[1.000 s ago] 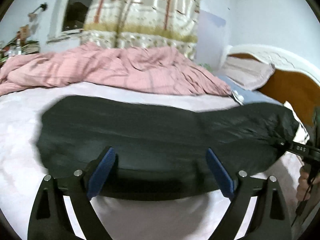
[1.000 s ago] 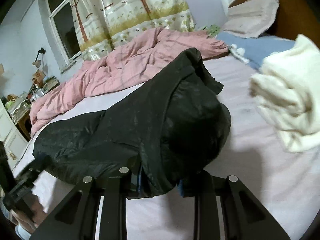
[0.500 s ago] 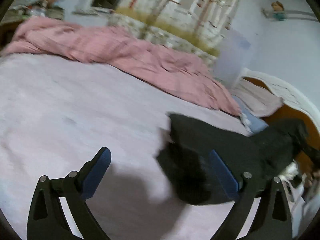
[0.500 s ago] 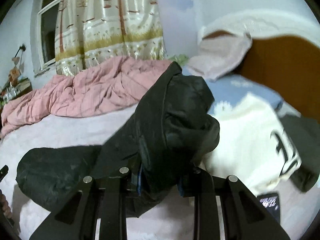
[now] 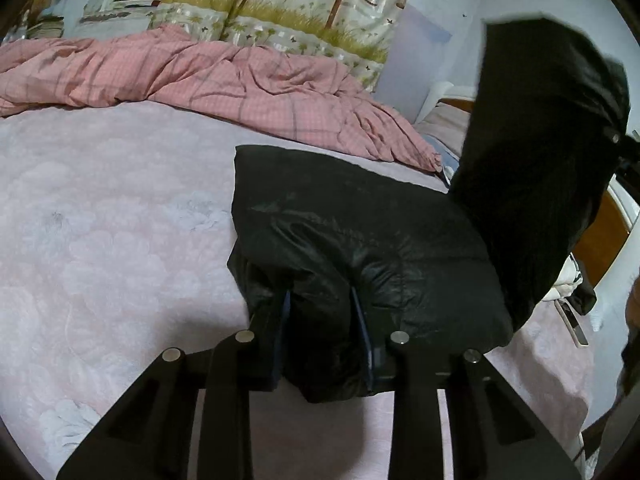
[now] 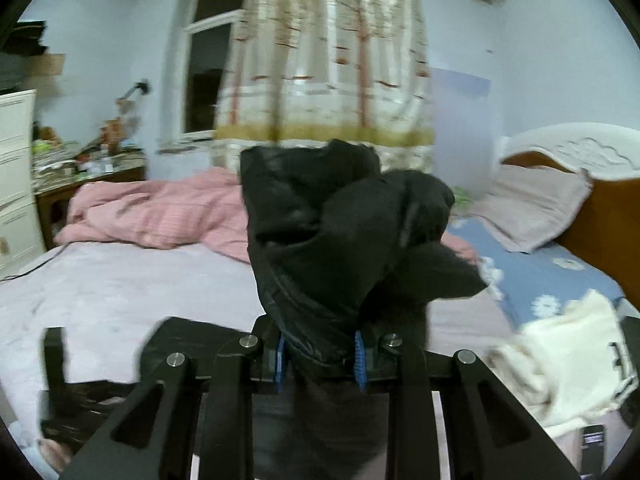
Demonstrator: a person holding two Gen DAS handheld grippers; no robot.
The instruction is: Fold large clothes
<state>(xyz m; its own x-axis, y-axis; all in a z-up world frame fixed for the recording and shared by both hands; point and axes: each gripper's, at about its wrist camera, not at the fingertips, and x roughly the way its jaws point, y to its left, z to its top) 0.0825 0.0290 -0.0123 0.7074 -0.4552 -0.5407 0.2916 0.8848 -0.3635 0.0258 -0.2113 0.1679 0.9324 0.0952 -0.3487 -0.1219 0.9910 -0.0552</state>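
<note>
The left gripper (image 5: 322, 320) was closing its jaws, and a thick bunch of the black jacket (image 5: 360, 232) already sat between the blue pads (image 5: 285, 316); the padding bulged over both of them, so I judged the grip as made. The right gripper (image 6: 320, 354) held its jaws narrow on another bunch of the same jacket (image 6: 340, 232), which rose straight from the pads toward 12 o'clock in the right wrist view.

From the left jaws the jacket lay out toward 12 and 1 o'clock, flat on the bed (image 5: 120, 220), with a clean edge at about 11 o'clock. Toward 2 o'clock it left the sheet and climbed as a dark hanging panel to the upper right, where part of the right gripper seemed to hold it, though that corner was too dark to be sure. So the long axis of the garment ran from the left jaws, low on the bed, up to the right jaws, high in the air.

This relation decided the coming move, in my judgement: the raised end had to come over toward the low end, and the left hand was the anchor, since it was nearer to the part that rested on the bed.

Farther out, a pink quilt (image 5: 200, 72) lay at 11 to 12 o'clock, and in the right wrist view a white garment (image 6: 568, 364) lay at 4 o'clock, apart from the jacket.
</note>
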